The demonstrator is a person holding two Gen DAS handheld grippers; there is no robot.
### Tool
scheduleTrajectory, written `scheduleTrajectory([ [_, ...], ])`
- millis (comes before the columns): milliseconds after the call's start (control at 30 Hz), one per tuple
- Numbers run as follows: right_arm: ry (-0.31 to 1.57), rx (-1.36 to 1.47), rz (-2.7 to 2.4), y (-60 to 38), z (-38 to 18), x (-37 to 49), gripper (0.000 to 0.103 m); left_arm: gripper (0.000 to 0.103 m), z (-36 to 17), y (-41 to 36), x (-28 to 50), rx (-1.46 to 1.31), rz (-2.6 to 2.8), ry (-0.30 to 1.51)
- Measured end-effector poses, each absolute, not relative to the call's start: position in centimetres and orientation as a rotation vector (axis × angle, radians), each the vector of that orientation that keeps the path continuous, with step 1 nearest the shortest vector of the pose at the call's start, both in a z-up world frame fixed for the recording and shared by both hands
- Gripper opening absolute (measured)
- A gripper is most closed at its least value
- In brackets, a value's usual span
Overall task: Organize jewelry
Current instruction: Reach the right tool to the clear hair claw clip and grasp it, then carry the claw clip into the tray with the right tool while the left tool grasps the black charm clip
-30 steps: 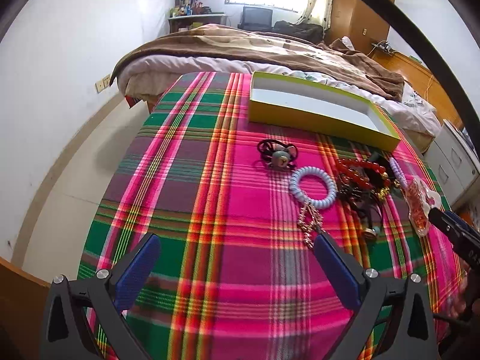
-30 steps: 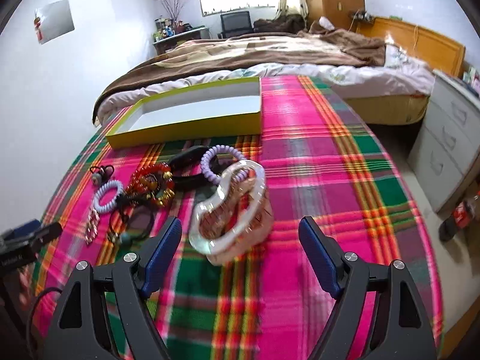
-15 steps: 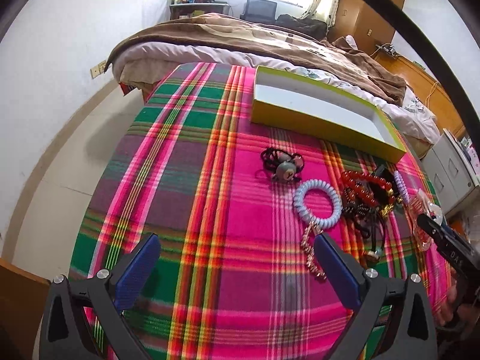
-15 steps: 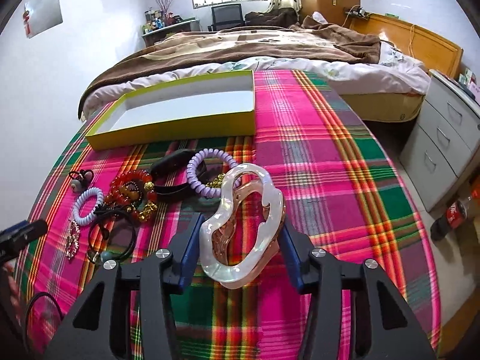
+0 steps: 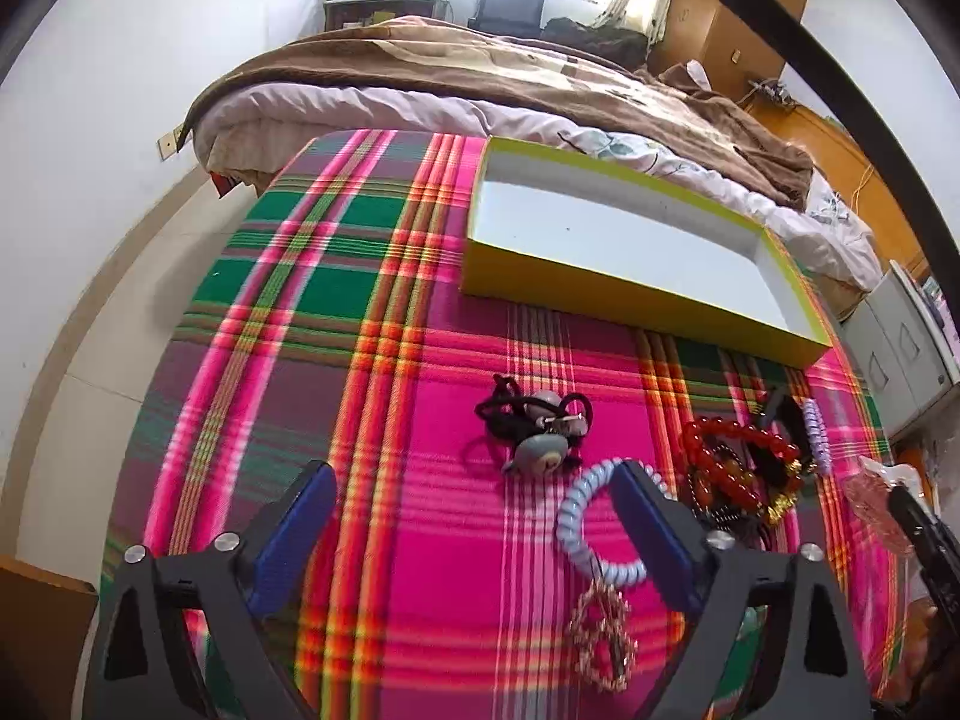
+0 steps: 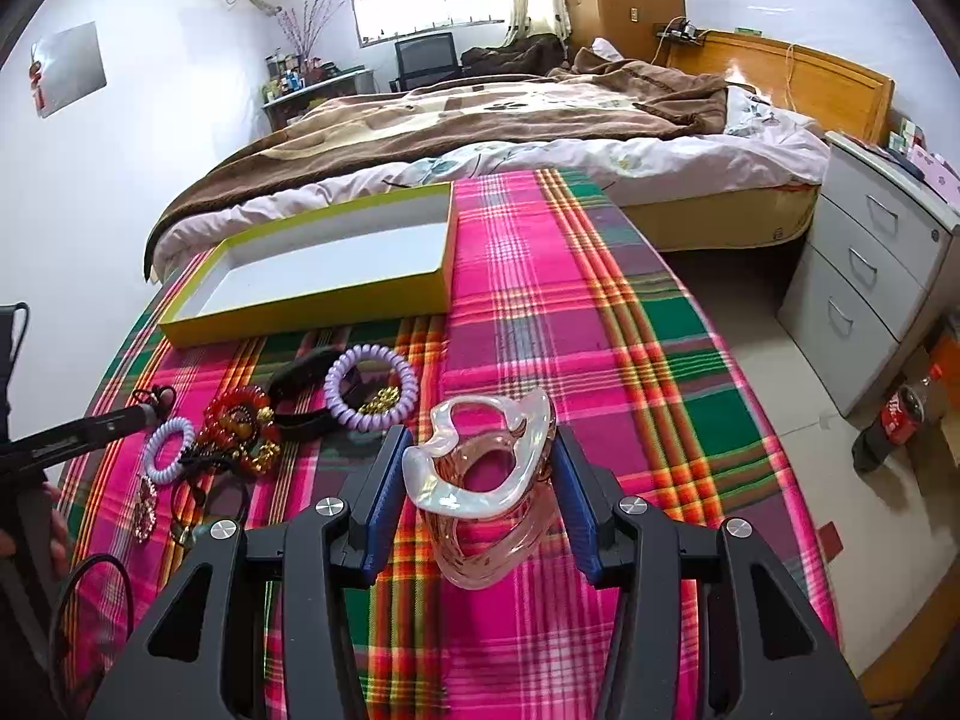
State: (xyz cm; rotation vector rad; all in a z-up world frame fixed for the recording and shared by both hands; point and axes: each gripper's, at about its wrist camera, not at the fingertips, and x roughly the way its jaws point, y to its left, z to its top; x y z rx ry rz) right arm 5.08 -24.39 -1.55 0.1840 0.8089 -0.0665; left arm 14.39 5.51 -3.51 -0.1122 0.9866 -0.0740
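Two changes since a second ago. Right gripper (image 6: pixel 474 501), then wide apart around the pearly hair claw (image 6: pixel 480 468), is now clamped on it and has it tipped up off the plaid cloth (image 6: pixel 600 360) near the table's front edge. Left gripper (image 5: pixel 474 531) has slid toward the jewelry pile; its jaws are closing with nothing gripped, the right finger (image 5: pixel 648 534) lying over the blue coil tie (image 5: pixel 576 516). Yellow box (image 6: pixel 300 315) at the far edge sits empty, so the claw is likely first in.

Right gripper (image 6: pixel 477 480) goes from wide open to clamped on the pearly hair claw (image 6: pixel 480 480), now lifted off the plaid cloth (image 6: pixel 600 330). Left gripper (image 5: pixel 468 516) advances over the blue coil tie (image 5: pixel 579 516); jaws closing, nothing gripped.
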Motion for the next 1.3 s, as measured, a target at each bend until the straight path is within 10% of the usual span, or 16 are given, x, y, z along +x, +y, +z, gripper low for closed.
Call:
scheduleTrajectory([
  [367,0.806,0.183,-0.065,-24.7,-1.4,5.6,0.048,0.066,-4.5,4.6,16.2,-0.078,-0.046,1.015],
  [633,0.799,0.181,-0.063,-24.7,-1.3,5.9,0.048,0.027,-4.2,4.5,16.0,-0.062,-0.074,1.004],
  [1300,0.706,0.142,-0.039,-23.8,2.4,7.8,0.048,0.019,0.7,4.4,15.4,-0.047,-0.1,0.878],
])
